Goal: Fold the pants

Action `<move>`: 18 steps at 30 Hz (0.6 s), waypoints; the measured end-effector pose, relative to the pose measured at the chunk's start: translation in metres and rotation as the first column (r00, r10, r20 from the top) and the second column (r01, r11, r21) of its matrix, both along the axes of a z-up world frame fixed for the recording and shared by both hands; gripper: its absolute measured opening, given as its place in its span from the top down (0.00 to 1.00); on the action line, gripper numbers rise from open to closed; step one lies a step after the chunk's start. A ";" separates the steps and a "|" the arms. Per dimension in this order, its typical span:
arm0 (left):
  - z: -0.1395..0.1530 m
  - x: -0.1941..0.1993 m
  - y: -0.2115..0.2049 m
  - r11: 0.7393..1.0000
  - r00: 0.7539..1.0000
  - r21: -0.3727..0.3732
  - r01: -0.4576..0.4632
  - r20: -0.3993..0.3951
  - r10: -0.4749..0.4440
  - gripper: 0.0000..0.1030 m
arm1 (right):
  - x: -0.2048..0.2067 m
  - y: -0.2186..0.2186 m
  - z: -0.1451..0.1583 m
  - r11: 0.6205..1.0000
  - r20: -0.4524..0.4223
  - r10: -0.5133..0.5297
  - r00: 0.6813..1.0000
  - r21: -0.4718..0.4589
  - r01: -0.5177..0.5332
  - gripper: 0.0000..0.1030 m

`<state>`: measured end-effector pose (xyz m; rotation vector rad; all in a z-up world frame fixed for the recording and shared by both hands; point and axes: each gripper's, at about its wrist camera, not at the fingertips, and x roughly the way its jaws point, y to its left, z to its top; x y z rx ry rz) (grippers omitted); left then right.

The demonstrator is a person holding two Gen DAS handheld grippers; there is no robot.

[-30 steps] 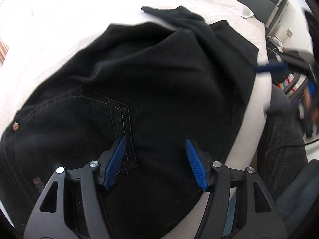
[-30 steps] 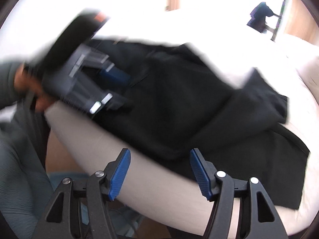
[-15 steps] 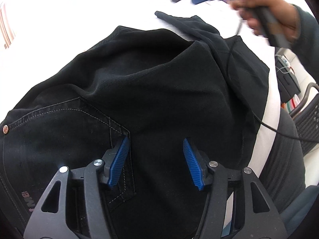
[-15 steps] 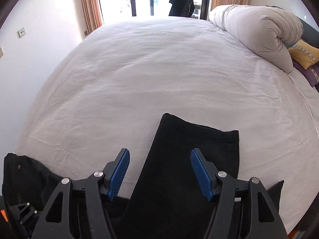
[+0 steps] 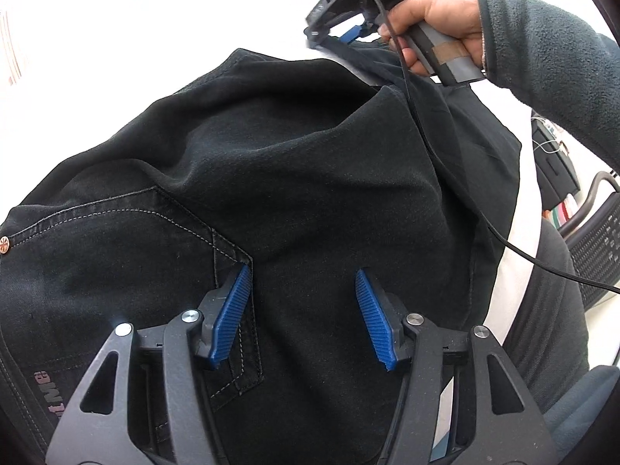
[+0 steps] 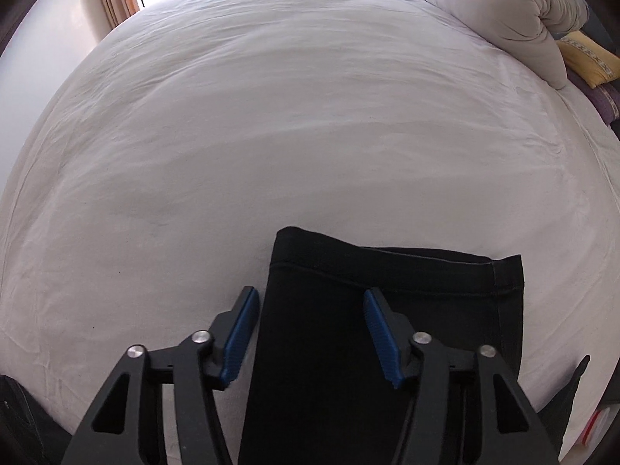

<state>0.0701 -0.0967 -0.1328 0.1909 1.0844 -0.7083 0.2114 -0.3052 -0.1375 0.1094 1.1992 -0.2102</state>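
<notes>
Black pants [image 5: 294, 178] lie crumpled on a white bed; the back pocket with pale stitching [image 5: 162, 255] is at lower left. My left gripper [image 5: 302, 310] is open, just above the fabric beside the pocket's corner. In the right wrist view the leg hems [image 6: 391, 267] lie flat on the sheet. My right gripper [image 6: 308, 333] is open, low over the left part of the upper leg, its left finger over the sheet beside the leg's edge. The right gripper also shows in the left wrist view [image 5: 348, 31], hand-held at the far leg end.
White bed sheet [image 6: 271, 116] stretches far ahead. A rolled white duvet [image 6: 503, 7] and a yellow pillow [image 6: 589, 58] lie at the back right. Curtains and a window are beyond. A mesh chair [image 5: 596, 248] and a cable [image 5: 503, 240] are at the bed's right.
My right gripper swung from the bed's near edge to the leg ends and has come lower and closer over the hems. The left gripper stayed over the pocket, open.
</notes>
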 end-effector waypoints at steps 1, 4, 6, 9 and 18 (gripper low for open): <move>0.000 0.000 0.000 1.000 1.000 0.002 -0.001 0.002 0.001 0.47 | 0.000 -0.002 0.001 1.000 -0.002 0.003 1.000 0.006 -0.002 0.75; -0.001 -0.001 -0.001 1.000 1.000 0.010 -0.003 0.005 0.003 0.47 | -0.009 -0.008 0.008 1.000 0.015 -0.015 1.000 0.013 0.014 0.91; -0.002 -0.002 -0.003 1.000 1.000 0.015 -0.006 0.006 0.006 0.47 | -0.018 -0.018 0.019 0.999 0.058 -0.044 0.997 0.033 0.042 0.92; -0.001 -0.001 -0.002 1.000 1.000 0.019 -0.013 0.001 0.013 0.47 | -0.042 -0.033 0.043 0.995 0.149 -0.085 0.985 0.058 0.077 0.92; 0.001 0.001 -0.006 0.998 0.999 0.031 -0.050 -0.017 0.050 0.47 | -0.175 -0.113 0.118 0.956 0.431 -0.287 0.855 0.187 0.227 0.93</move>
